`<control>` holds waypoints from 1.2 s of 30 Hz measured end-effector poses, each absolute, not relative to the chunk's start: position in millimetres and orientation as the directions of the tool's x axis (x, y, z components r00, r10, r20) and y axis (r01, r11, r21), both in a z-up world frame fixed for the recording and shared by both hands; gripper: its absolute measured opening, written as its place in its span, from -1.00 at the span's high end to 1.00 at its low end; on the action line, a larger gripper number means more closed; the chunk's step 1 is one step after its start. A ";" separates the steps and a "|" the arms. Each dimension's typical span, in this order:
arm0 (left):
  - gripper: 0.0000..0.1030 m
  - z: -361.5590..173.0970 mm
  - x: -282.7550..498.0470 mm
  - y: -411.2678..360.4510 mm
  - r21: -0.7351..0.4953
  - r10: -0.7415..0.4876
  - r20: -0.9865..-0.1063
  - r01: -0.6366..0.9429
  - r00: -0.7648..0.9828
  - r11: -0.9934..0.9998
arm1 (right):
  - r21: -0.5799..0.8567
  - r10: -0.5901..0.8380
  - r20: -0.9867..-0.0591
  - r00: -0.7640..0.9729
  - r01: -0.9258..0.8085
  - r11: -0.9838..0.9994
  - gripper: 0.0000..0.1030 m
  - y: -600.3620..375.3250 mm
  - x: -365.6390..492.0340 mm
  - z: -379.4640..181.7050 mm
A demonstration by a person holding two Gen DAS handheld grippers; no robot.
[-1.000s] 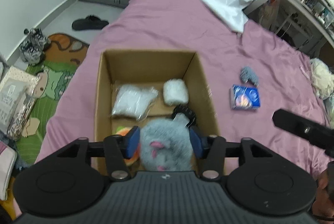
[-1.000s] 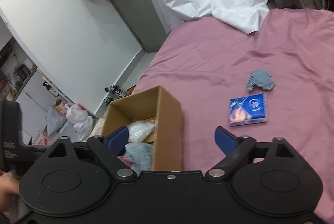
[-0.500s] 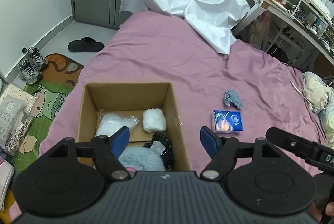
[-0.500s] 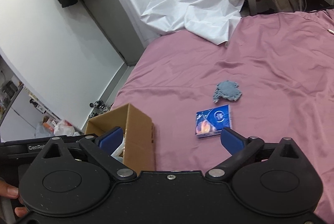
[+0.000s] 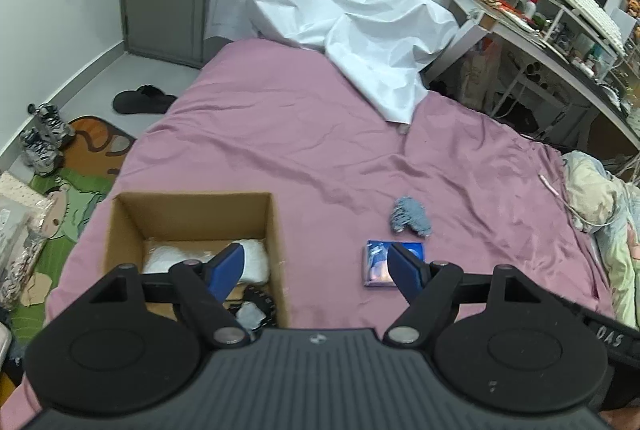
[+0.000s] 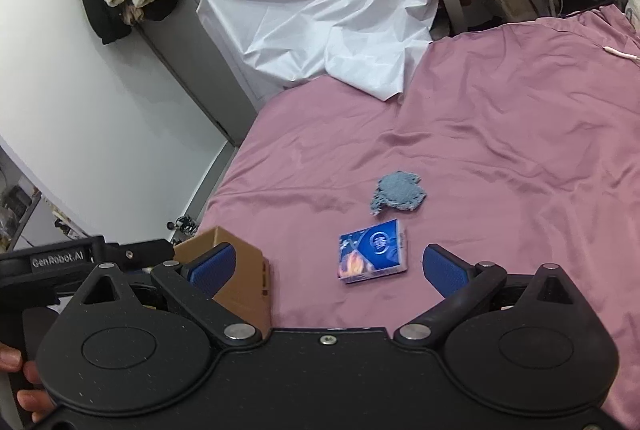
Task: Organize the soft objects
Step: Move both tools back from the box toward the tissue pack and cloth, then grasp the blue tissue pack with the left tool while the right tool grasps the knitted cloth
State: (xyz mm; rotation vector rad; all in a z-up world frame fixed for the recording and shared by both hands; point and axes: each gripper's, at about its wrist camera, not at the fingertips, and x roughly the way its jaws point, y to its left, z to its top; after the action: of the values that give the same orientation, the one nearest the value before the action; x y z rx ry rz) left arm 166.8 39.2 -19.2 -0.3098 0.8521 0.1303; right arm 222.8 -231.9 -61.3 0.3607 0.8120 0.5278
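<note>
Now both tools hang empty: left tool spreading wider above the cardboard box, right tool spread wide.

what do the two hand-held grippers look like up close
Both are matte black plastic. The left hand-held gripper has a ribbed body, two round disc housings, angled linkage arms with silver pivot bolts, and blue textured pads. The right hand-held gripper looks the same but has a smooth body. White "GenRobot.AI" lettering marks the left one's side.

One cardboard box; one blue packet; one grey-blue cloth; two tools.
</note>
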 end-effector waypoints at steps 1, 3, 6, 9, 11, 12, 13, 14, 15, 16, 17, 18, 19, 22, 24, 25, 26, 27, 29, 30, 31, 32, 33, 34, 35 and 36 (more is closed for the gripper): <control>-0.50 -20.4 170.0 36.6 -0.218 -0.011 -0.757 -0.237 0.653 0.947 | 0.495 0.571 -0.589 0.572 -0.303 0.814 -0.91 -234.2 224.5 -63.3; -0.51 -24.4 175.4 33.1 -0.232 -0.016 -0.762 -0.250 0.647 0.940 | 0.494 0.565 -0.593 0.574 -0.295 0.818 -0.81 -239.5 227.7 -66.5; -0.51 -33.5 185.6 26.5 -0.250 -0.029 -0.781 -0.269 0.624 0.930 | 0.498 0.568 -0.597 0.567 -0.293 0.816 -0.59 -247.7 232.9 -72.6; -0.51 -41.3 197.2 16.4 -0.254 -0.046 -0.795 -0.264 0.604 0.930 | 0.517 0.575 -0.602 0.554 -0.278 0.809 -0.36 -256.9 239.3 -80.9; -0.51 -45.9 203.7 9.7 -0.259 -0.053 -0.800 -0.264 0.598 0.929 | 0.530 0.579 -0.605 0.546 -0.267 0.805 -0.30 -262.3 243.9 -85.6; -0.51 -48.3 206.7 7.0 -0.262 -0.056 -0.802 -0.266 0.594 0.928 | 0.533 0.579 -0.607 0.544 -0.262 0.805 -0.30 -264.7 246.2 -87.7; -0.51 -51.1 210.4 3.4 -0.265 -0.061 -0.805 -0.265 0.589 0.927 | 0.533 0.579 -0.607 0.544 -0.261 0.805 -0.30 -266.6 247.7 -88.8; -0.51 -53.6 213.8 0.2 -0.266 -0.066 -0.809 -0.263 0.585 0.928 | 0.533 0.579 -0.606 0.546 -0.261 0.805 -0.30 -268.5 249.9 -89.8; -0.51 -56.3 217.2 -3.1 -0.265 -0.068 -0.813 -0.262 0.578 0.928 | 0.534 0.580 -0.604 0.547 -0.262 0.804 -0.30 -270.4 251.5 -90.5; -0.51 -59.3 220.7 -6.4 -0.265 -0.072 -0.816 -0.261 0.573 0.928 | 0.537 0.583 -0.602 0.546 -0.263 0.801 -0.30 -272.2 253.6 -91.5; -0.51 -62.3 224.2 -8.9 -0.265 -0.075 -0.819 -0.260 0.569 0.929 | 0.540 0.584 -0.603 0.544 -0.261 0.800 -0.30 -273.4 256.0 -92.9; -0.51 -64.8 227.0 -10.6 -0.262 -0.073 -0.824 -0.264 0.563 0.928 | 0.541 0.584 -0.605 0.541 -0.259 0.800 -0.30 -274.5 258.8 -94.1; -0.51 -68.5 231.8 -13.2 -0.258 -0.071 -0.830 -0.268 0.554 0.928 | 0.542 0.585 -0.606 0.539 -0.258 0.800 -0.30 -275.5 261.6 -95.0; -0.51 -78.3 242.7 -20.5 -0.248 -0.069 -0.845 -0.276 0.530 0.929 | 0.546 0.585 -0.612 0.532 -0.251 0.799 -0.30 -280.0 270.1 -98.0; -0.51 -85.1 249.8 -25.7 -0.243 -0.071 -0.852 -0.271 0.518 0.931 | 0.553 0.592 -0.611 0.526 -0.251 0.794 -0.25 -283.0 275.8 -100.1; -0.51 -87.8 252.3 -27.9 -0.239 -0.069 -0.856 -0.274 0.512 0.932 | 0.554 0.593 -0.613 0.523 -0.251 0.794 -0.23 -284.2 279.0 -101.1; -0.51 -91.3 255.9 -30.4 -0.243 -0.074 -0.859 -0.274 0.507 0.931 | 0.555 0.595 -0.613 0.520 -0.253 0.793 -0.20 -285.3 282.4 -102.0; -0.51 -93.8 257.9 -31.5 -0.250 -0.083 -0.860 -0.273 0.504 0.929 | 0.555 0.596 -0.615 0.517 -0.252 0.792 -0.17 -286.5 286.1 -103.3; -0.51 -100.4 263.2 -34.6 -0.261 -0.097 -0.865 -0.276 0.492 0.925 | 0.558 0.596 -0.617 0.514 -0.250 0.792 -0.16 -288.9 293.5 -105.7; -0.51 -103.9 265.7 -36.2 -0.269 -0.108 -0.866 -0.273 0.488 0.924 | 0.559 0.597 -0.617 0.513 -0.249 0.791 -0.16 -290.1 297.0 -106.9; -0.51 -107.1 267.8 -37.7 -0.274 -0.116 -0.867 -0.269 0.485 0.923 | 0.560 0.597 -0.617 0.512 -0.248 0.791 -0.16 -291.2 299.6 -107.9; -0.51 -110.8 270.0 -39.3 -0.275 -0.121 -0.869 -0.267 0.479 0.924 | 0.562 0.598 -0.617 0.512 -0.245 0.790 -0.16 -292.3 302.6 -109.6; -0.51 -114.6 272.6 -40.9 -0.272 -0.120 -0.874 -0.269 0.470 0.924 | 0.564 0.598 -0.618 0.510 -0.242 0.789 -0.16 -293.1 305.4 -111.3; -0.51 -118.1 274.9 -42.1 -0.272 -0.123 -0.878 -0.270 0.463 0.924 | 0.566 0.599 -0.620 0.507 -0.240 0.789 -0.16 -293.6 307.8 -112.8; -0.51 -121.2 276.9 -42.8 -0.278 -0.132 -0.878 -0.267 0.460 0.923 | 0.567 0.600 -0.621 0.505 -0.239 0.788 -0.16 -294.0 310.1 -114.0; -0.51 -124.5 279.3 -43.5 -0.284 -0.140 -0.879 -0.265 0.455 0.922 | 0.569 0.601 -0.621 0.504 -0.237 0.787 -0.16 -294.4 312.1 -115.7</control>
State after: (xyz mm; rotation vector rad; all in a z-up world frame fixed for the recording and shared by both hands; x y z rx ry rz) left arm 279.3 -43.5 -124.5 -0.4127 1.1043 0.0794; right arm 312.1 -294.4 -115.7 0.4446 0.9116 0.5262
